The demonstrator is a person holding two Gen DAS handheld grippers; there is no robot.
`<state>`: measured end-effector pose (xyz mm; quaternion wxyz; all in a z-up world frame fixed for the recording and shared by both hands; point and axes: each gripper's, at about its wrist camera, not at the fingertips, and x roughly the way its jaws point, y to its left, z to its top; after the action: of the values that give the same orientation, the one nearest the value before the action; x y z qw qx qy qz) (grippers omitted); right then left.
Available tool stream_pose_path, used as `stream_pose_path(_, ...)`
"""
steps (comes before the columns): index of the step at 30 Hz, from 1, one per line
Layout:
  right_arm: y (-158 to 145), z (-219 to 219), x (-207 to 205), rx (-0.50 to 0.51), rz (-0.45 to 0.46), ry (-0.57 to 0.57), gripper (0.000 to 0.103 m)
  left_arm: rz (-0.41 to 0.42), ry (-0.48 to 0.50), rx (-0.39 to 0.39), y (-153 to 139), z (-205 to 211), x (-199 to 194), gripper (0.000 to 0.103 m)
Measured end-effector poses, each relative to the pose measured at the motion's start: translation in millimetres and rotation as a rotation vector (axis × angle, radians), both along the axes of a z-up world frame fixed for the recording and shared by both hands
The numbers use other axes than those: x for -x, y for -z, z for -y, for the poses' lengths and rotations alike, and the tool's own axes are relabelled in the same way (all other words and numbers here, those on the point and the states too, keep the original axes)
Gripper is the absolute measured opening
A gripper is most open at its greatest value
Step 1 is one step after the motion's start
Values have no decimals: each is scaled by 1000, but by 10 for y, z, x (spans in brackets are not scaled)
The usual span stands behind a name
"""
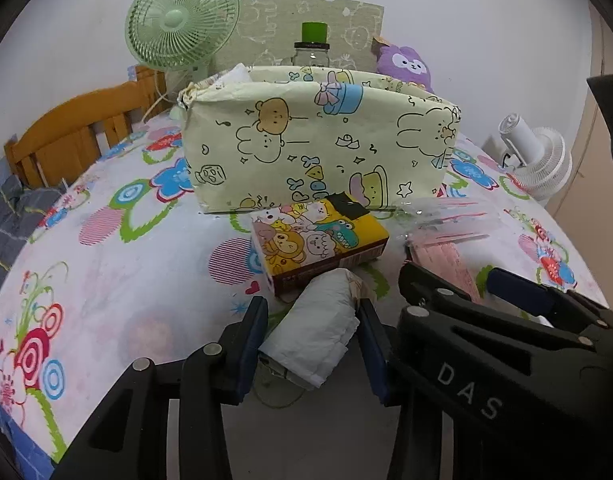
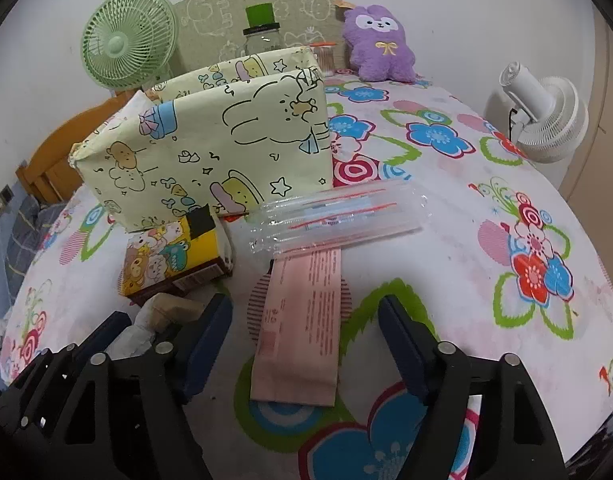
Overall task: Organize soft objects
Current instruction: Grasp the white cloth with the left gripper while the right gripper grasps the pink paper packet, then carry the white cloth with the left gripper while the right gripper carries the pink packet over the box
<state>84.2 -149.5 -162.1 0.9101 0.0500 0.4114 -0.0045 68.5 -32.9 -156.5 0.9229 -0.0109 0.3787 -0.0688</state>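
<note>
Floral bed sheet (image 2: 446, 248) carries a cartoon-print storage bag (image 1: 318, 140). Before that bag, the left gripper (image 1: 312, 344) has its fingers clenched on a white folded pad (image 1: 314, 328). Beside it, the right gripper (image 2: 306, 344) fingers stand released astride a pink packet (image 2: 302, 320).

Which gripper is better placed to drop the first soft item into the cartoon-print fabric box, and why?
Left. The left gripper already has its pads against the white soft pack, facing the fabric box. The right gripper is open, its fingers straddling the pink packet without gripping it.
</note>
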Motion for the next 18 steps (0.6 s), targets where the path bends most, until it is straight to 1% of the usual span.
stream_pose_path(3,-3,-3,-37,0,-3,-3,74,0,-1,-3,-2,6,-25,46)
stream_pose_path(6,0,-20,-47,18,-4,-3,68,4,-1,-17,0,28,-34,46)
stream_pose_path(8,2,-16,-52,35,-3,6,58,4,-4,-19,0,35,-41,46)
stream_pose_path(10,2,-8,-53,33,1,8,55,1,-8,-15,-1,34,-48,46)
stream_pose_path(12,6,6,-48,28,7,10,53,1,-8,-15,-2,36,-43,46)
stream_pose_path(15,5,3,-26,17,12,-6,44,2,0,-11,-2,40,-19,45)
stream_pose_path(18,3,4,6,12,14,-10,42,0,2,-10,-5,37,12,45)
